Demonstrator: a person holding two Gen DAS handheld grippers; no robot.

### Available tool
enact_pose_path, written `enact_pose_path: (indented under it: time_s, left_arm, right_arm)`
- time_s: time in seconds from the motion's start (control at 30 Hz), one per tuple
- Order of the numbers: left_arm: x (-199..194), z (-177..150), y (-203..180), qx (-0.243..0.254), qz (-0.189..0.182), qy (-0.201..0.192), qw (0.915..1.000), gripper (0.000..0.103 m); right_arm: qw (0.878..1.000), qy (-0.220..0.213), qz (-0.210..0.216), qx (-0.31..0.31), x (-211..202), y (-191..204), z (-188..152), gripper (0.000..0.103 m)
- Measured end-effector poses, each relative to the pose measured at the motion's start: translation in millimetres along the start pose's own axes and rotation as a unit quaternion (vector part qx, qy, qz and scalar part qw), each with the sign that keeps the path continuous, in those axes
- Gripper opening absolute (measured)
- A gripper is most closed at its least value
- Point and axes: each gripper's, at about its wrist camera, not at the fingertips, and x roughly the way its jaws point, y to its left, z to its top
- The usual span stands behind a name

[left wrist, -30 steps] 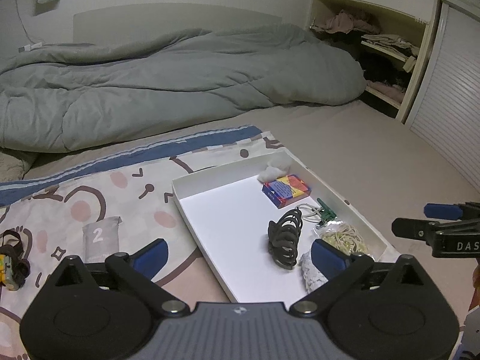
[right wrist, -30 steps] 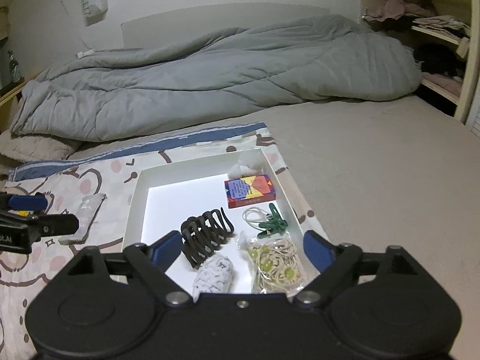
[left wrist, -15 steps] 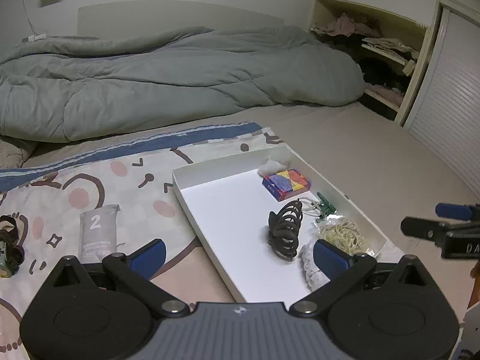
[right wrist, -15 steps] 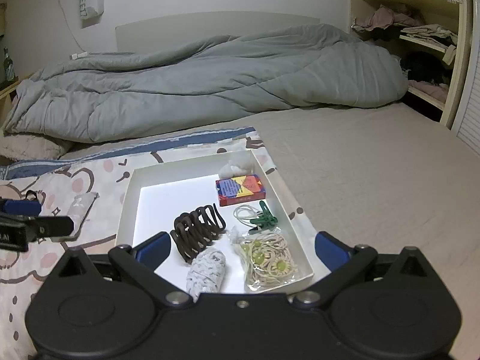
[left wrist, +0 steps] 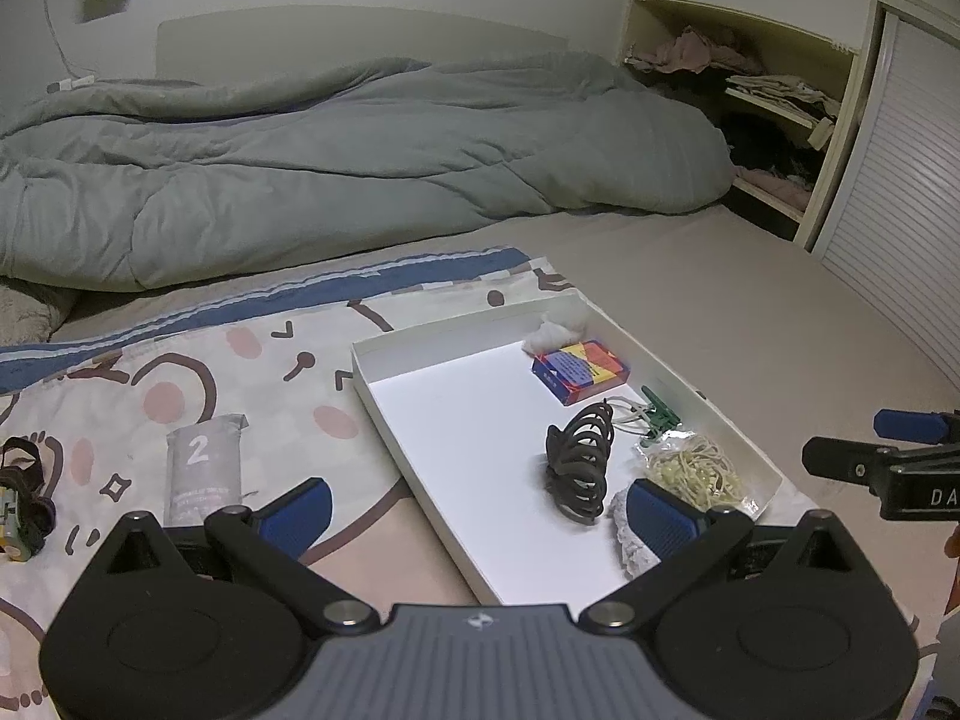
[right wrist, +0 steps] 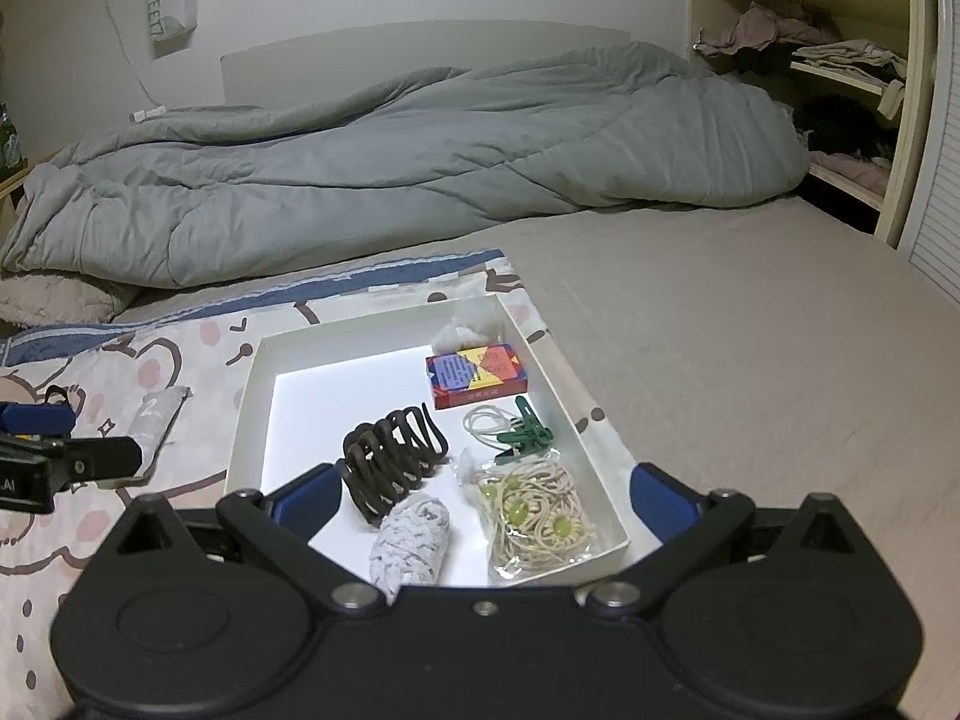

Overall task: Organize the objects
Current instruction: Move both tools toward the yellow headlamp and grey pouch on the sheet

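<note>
A white tray (right wrist: 255,369) lies on the bed and holds a black hair claw (right wrist: 393,462), a red and blue card box (right wrist: 477,375), a green clip (right wrist: 525,433), a bag of hair ties (right wrist: 537,519), a white knit bundle (right wrist: 411,543) and a white tuft (right wrist: 468,324). A grey packet marked 2 (left wrist: 203,468) and a small black-strapped item (left wrist: 21,501) lie on the patterned sheet left of the tray (left wrist: 384,396). My left gripper (left wrist: 477,513) is open and empty over the tray's near left edge. My right gripper (right wrist: 483,495) is open and empty above the tray's near end.
A rumpled grey duvet (left wrist: 336,162) fills the back of the bed. Open shelves with clothes (left wrist: 774,102) and a slatted door (left wrist: 900,192) stand at the right. Bare beige mattress (right wrist: 750,360) lies right of the tray.
Both grippers have drawn back and risen a little, so the tray and the packet show more fully. Both stay open and empty. No object has moved.
</note>
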Motion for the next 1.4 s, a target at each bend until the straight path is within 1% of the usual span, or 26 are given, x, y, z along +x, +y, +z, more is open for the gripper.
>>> enact_pose_path:
  time_s: [0.17,0.33,0.53,0.67,0.93,1.4]
  left_arm:
    - [-5.0,-0.5,7.4,-0.001,0.004,-0.003,1.0,0.103]
    - [-10.6,-0.8,17.4,-0.006,0.016,-0.006,0.9998,0.103]
    - [-24.0,-2.2,32.8,-0.014,0.029,-0.016,0.9993,0.103]
    - [-35.7,-4.4,48.3,-0.024,0.043,-0.022,0.9985,0.103]
    - [-61.5,-11.0,89.8,-0.046,0.081,-0.036,0.995,0.103]
    - [-106.8,-28.6,165.7,-0.082,0.145,-0.055,0.9845,0.103]
  right_arm:
    - [1.0,0.001,0.005,-0.002,0.3,2.6,-1.5,0.103]
    - [1.0,-0.002,0.004,0.004,-0.5,5.6,-0.8,0.103]
    - [1.0,-0.01,0.019,0.017,-1.0,13.9,4.7,0.103]
    - [0.999,-0.015,0.036,0.013,0.5,31.6,7.6,0.103]
    - [0.997,-0.022,0.069,-0.014,6.1,76.0,9.9,0.103]
    - [0.991,-0.028,0.126,-0.031,13.4,146.0,11.9,0.103]
